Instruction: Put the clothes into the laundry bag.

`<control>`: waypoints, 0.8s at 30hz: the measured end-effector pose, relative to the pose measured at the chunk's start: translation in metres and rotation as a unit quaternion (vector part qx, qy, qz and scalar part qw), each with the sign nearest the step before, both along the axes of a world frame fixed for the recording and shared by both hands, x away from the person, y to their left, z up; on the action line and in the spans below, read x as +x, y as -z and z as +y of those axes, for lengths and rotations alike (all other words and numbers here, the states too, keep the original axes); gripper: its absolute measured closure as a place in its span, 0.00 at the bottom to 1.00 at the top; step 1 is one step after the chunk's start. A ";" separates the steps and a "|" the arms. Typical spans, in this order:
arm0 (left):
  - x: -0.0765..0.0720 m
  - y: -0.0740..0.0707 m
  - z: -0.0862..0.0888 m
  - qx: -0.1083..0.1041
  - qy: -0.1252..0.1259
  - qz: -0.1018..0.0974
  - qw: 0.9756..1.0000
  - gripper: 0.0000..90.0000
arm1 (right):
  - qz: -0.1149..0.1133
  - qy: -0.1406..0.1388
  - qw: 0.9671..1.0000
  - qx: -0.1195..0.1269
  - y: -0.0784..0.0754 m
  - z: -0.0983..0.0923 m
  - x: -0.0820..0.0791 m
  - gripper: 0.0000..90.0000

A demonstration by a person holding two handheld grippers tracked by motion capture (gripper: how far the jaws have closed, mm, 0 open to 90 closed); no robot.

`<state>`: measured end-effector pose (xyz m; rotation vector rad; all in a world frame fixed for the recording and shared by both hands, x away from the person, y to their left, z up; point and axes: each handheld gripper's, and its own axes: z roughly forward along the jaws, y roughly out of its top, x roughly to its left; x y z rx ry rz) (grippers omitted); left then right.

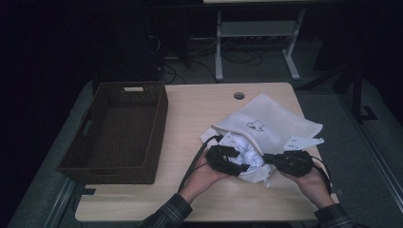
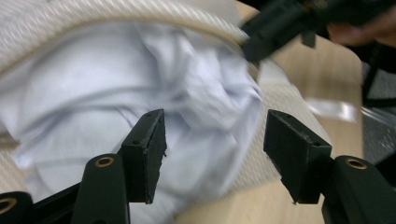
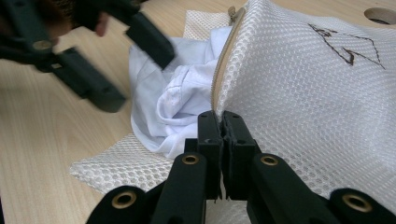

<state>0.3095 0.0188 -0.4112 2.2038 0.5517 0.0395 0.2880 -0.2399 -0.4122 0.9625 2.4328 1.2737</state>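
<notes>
A white mesh laundry bag (image 1: 271,126) with a small dark print lies on the wooden table (image 1: 199,109). A crumpled white garment (image 1: 247,156) sits half in its mouth. My right gripper (image 3: 220,116) is shut on the bag's (image 3: 303,79) zipper edge and holds that edge up over the garment (image 3: 173,98). My left gripper (image 2: 215,123) is open. Its jaws stand apart just in front of the garment (image 2: 93,84), and the pads are not pressing on the cloth. In the high view the left gripper (image 1: 237,167) and the right gripper (image 1: 271,159) face each other at the bag's near edge.
A dark woven basket (image 1: 107,168) stands on the left half of the table. A round cable hole (image 1: 239,95) is in the table's far edge. A white tag (image 1: 302,141) sticks out at the bag's right. Table legs and cables lie on the floor behind.
</notes>
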 end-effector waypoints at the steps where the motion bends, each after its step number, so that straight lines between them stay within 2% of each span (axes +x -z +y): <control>1: -0.003 0.001 0.001 0.002 0.003 0.000 1.000 0.44 | -0.001 -0.001 1.000 -0.001 0.000 0.000 0.000 0.96; 5: -0.009 0.007 -0.002 0.018 0.015 -0.008 1.000 0.44 | -0.001 -0.002 1.000 -0.002 0.000 0.000 0.001 0.96; 12: -0.003 0.027 -0.019 0.038 0.018 -0.001 0.999 0.44 | 0.001 -0.004 1.000 -0.004 0.001 0.002 0.001 0.96; 14: -0.002 0.032 -0.023 0.048 0.019 -0.007 0.999 0.46 | 0.000 -0.006 1.000 -0.007 0.002 0.002 0.001 0.96; 16: -0.001 0.035 -0.026 0.053 0.019 -0.012 0.998 0.53 | 0.002 -0.006 1.000 -0.008 0.002 0.003 0.001 0.96; 19: 0.000 0.039 -0.028 0.059 0.017 -0.015 0.998 0.72 | 0.001 -0.006 1.000 -0.010 0.002 0.004 0.001 0.96; 22: 0.000 0.038 -0.028 0.048 0.023 -0.011 0.999 0.94 | 0.001 -0.006 1.000 -0.010 0.002 0.004 0.001 0.96; 24: 0.000 0.033 -0.028 0.038 0.024 -0.016 0.999 0.99 | 0.000 -0.006 1.000 -0.009 0.002 0.003 0.001 0.96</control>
